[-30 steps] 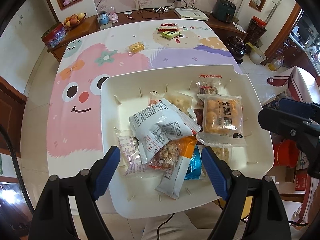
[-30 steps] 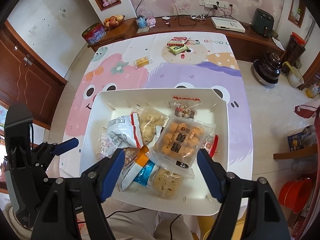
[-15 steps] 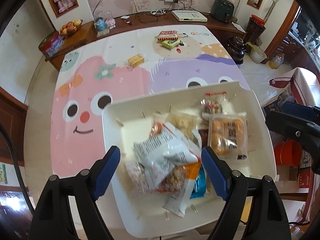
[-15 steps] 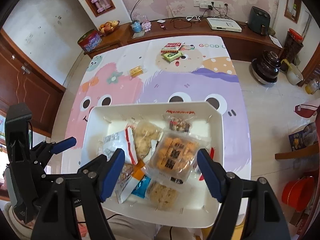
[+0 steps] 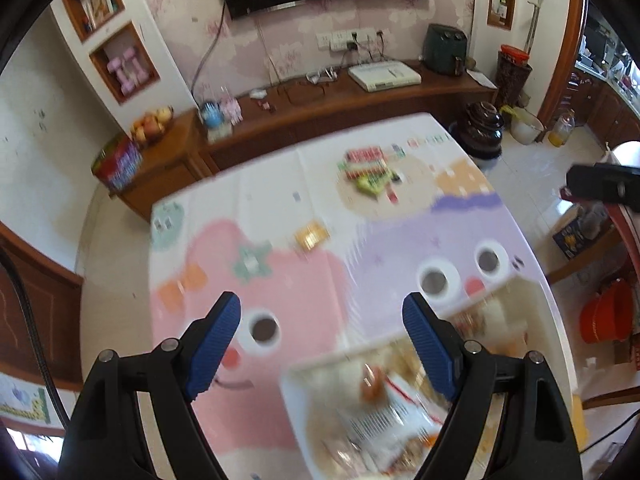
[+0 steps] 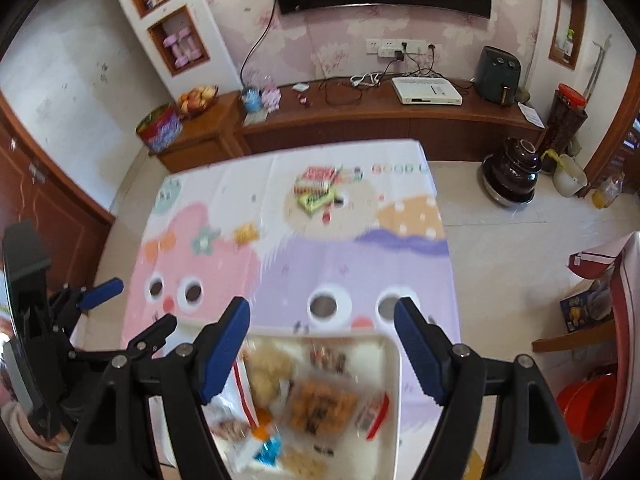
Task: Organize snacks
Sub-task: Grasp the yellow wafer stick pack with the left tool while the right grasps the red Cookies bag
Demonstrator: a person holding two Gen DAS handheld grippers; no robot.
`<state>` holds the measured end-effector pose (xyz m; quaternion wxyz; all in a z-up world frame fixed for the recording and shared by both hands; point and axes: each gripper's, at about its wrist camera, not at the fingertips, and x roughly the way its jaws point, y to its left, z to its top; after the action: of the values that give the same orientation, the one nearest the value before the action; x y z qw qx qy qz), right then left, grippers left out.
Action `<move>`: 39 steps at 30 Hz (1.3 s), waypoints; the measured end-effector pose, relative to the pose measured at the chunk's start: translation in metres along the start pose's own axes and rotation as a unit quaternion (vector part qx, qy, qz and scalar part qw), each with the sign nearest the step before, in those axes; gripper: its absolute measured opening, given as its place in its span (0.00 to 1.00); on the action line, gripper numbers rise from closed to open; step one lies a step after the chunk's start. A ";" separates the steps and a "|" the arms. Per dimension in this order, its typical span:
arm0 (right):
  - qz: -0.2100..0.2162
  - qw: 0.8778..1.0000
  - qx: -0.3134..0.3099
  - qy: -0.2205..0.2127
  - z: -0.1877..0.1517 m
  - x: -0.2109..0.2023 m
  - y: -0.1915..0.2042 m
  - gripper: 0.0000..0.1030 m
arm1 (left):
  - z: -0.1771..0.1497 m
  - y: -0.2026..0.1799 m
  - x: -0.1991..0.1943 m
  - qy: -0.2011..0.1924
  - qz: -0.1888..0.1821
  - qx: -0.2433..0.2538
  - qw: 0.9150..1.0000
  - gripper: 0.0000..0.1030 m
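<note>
White plastic tray (image 6: 394, 364) at the near edge of the table, heaped with mixed snack packets (image 6: 320, 402): a clear pack of golden puffs, a puffed-rice cake, an orange-and-blue wrapper, a white bag with red trim. Blurred in both views, so labels unreadable. Looks like the bulk of the gathering done, judging by the pile. Still out on the cartoon tablecloth (image 6: 360, 264): a small yellow packet (image 5: 311, 235) near the middle, alone, and a cluster of red and green packets (image 6: 318, 188) near the far edge, well apart from the tray. Probably those next, then perhaps sorting within the tray; no dividers discernible.

Left gripper (image 5: 322, 338) above the pink side of the cloth, blue pads spread wide, nothing between them, touching nothing. Right gripper (image 6: 322, 342) over the tray's far rim, pads likewise spread wide and empty, clear of packets and rim alike. Both pointing steeply down toward the table
</note>
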<state>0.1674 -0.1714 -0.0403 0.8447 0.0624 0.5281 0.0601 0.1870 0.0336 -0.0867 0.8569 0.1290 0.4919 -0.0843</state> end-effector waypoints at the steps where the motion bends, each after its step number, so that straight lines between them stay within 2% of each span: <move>1: 0.003 1.000 0.006 -0.002 0.009 0.000 -0.002 0.74 | 0.008 0.003 0.002 -0.005 0.004 0.003 1.000 0.80; 8: -0.005 0.999 0.027 -0.017 0.080 0.023 -0.011 0.74 | 0.055 0.019 0.029 -0.012 0.014 0.016 1.000 0.81; 13: -0.006 0.999 0.041 0.010 0.120 0.067 -0.012 0.74 | 0.074 0.024 0.069 0.004 0.011 0.030 0.999 0.82; 19: 0.005 0.996 0.061 0.058 0.153 0.143 -0.011 0.74 | 0.086 0.037 0.147 0.045 -0.005 0.044 0.998 0.82; 23: 0.014 0.993 0.078 0.088 0.161 0.188 -0.012 0.74 | 0.081 0.043 0.201 0.087 -0.049 0.052 0.994 0.82; 26: 0.024 0.988 0.099 0.114 0.165 0.226 -0.013 0.74 | 0.073 0.041 0.230 0.106 -0.063 0.066 0.990 0.82; 33: 0.016 0.982 0.112 0.149 0.165 0.290 -0.006 0.74 | 0.064 0.035 0.263 0.123 -0.071 0.073 0.987 0.82; 39: -0.001 0.982 0.094 0.166 0.166 0.319 0.016 0.73 | 0.056 0.029 0.272 0.128 -0.077 0.076 0.986 0.80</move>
<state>0.4543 -0.1089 -0.2475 0.7357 0.1303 0.6643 0.0190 0.3773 0.0398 -0.2913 0.7656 0.1647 0.5982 -0.1700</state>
